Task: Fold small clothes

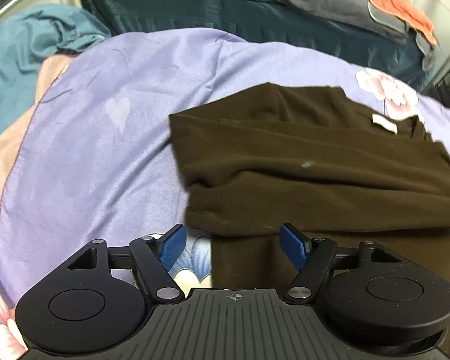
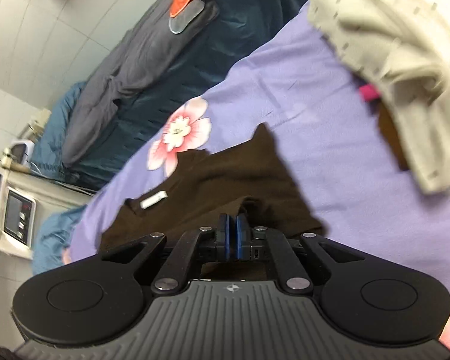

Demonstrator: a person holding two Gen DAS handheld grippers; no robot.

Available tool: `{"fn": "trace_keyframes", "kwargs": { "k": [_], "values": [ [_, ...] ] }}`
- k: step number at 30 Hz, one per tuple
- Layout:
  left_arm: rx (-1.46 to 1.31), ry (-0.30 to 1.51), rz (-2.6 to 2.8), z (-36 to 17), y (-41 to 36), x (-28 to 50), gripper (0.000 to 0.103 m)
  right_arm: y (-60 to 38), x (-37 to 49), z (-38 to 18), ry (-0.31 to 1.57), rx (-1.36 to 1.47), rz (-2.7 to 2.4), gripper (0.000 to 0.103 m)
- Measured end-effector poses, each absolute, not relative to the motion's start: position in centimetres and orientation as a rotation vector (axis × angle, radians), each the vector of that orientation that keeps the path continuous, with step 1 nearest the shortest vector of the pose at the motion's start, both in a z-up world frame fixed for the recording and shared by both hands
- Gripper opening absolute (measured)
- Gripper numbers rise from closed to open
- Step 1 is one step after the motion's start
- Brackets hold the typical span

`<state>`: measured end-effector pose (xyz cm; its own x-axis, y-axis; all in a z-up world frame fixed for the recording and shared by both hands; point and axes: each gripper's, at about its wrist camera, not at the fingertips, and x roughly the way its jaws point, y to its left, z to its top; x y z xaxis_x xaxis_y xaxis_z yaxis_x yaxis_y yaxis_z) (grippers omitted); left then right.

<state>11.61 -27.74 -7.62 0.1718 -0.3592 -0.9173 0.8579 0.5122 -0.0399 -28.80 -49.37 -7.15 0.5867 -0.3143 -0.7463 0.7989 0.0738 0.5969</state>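
A dark brown garment (image 1: 315,165) lies partly folded on a purple flowered sheet (image 1: 105,120), with a white label (image 1: 384,123) near its far right edge. My left gripper (image 1: 234,235) hangs open just above the garment's near left edge, its blue pads (image 1: 172,246) spread wide with nothing between them. In the right wrist view the same brown garment (image 2: 225,180) and its label (image 2: 154,199) show on the sheet (image 2: 285,75). My right gripper (image 2: 232,228) is shut, and a ridge of brown cloth bunches up at its blue pads.
A cream patterned garment (image 2: 390,45) lies heaped at the sheet's far right, with something pink (image 2: 369,93) under its edge. Dark teal and grey bedding (image 1: 255,9) with an orange cloth (image 1: 396,3) lies beyond. A teal blanket (image 1: 30,45) and a white appliance (image 2: 18,213) are at the left.
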Motion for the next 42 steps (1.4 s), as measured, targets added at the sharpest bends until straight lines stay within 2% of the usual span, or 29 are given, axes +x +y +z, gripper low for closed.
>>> {"fn": "trace_keyframes", "kwargs": {
  "k": [7, 10, 11, 12, 15, 16, 17, 18, 24, 25, 27, 28, 29, 32, 35, 36, 38, 42],
  "values": [
    [0.637, 1.103, -0.875, -9.2, -26.9, 11.7, 0.103, -49.2, -28.5, -11.7, 0.737, 1.207, -0.927, 0.006],
    [0.633, 1.089, -0.859, -9.0, -26.4, 12.3, 0.103, -48.5, -28.7, -12.4, 0.727, 1.197, -0.947, 0.01],
    [0.627, 1.082, -0.852, -8.8, -26.3, 12.6, 0.103, -48.2, -28.9, -12.1, 0.718, 1.186, -0.969, 0.019],
    [0.618, 1.076, -0.847, -8.6, -26.3, 13.0, 0.103, -48.0, -29.1, -11.6, 0.702, 1.17, -0.989, 0.023],
    [0.591, 1.058, -0.85, -8.1, -26.7, 13.7, 0.103, -47.9, -29.6, -9.6, 0.635, 1.068, -1.015, 0.024],
    [0.591, 1.052, -0.851, -8.0, -26.9, 13.9, 0.103, -48.0, -29.6, -9.0, 0.615, 1.036, -1.017, 0.027],
    [0.597, 1.05, -0.854, -8.1, -27.3, 13.9, 0.103, -48.2, -29.5, -8.7, 0.607, 1.02, -1.01, 0.035],
    [0.605, 1.05, -0.86, -8.3, -27.7, 13.9, 0.103, -48.6, -29.2, -8.7, 0.605, 1.014, -0.996, 0.037],
    [0.647, 1.025, -0.924, -9.8, -28.6, 13.2, 0.103, -49.7, -26.4, -9.3, 0.637, 1.009, -0.941, 0.037],
    [0.649, 1.004, -0.952, -9.9, -28.5, 13.1, 0.098, -49.6, -26.0, -9.5, 0.637, 1.025, -0.93, 0.039],
    [0.647, 0.972, -0.984, -9.8, -28.4, 12.7, 0.078, -49.3, -25.3, -10.0, 0.641, 1.052, -0.918, 0.041],
    [0.64, 0.957, -0.997, -9.5, -28.1, 12.6, 0.042, -49.1, -25.0, -10.2, 0.648, 1.054, -0.917, 0.041],
    [0.642, 0.934, -1.001, -9.1, -27.8, 12.2, 0.039, -48.9, -24.7, -10.3, 0.654, 1.051, -0.914, 0.041],
    [0.645, 0.872, -0.99, -8.2, -26.4, 11.8, 0.04, -48.2, -24.6, -10.3, 0.659, 1.042, -0.907, 0.041],
    [0.629, 0.939, -0.929, -9.2, -24.7, 13.0, 0.04, -47.6, -24.8, -9.7, 0.657, 1.004, -0.917, 0.041],
    [0.618, 0.976, -0.898, -9.8, -24.1, 13.6, 0.036, -47.5, -24.9, -9.8, 0.66, 0.992, -0.924, 0.041],
    [0.543, 0.996, -0.882, -9.7, -22.8, 14.4, 0.042, -47.6, -25.0, -10.1, 0.672, 1.0, -0.924, 0.043],
    [0.385, 0.959, -0.886, -6.9, -22.6, 14.9, 0.045, -47.6, -25.2, -10.1, 0.646, 1.008, -0.916, 0.045]
  ]
}}
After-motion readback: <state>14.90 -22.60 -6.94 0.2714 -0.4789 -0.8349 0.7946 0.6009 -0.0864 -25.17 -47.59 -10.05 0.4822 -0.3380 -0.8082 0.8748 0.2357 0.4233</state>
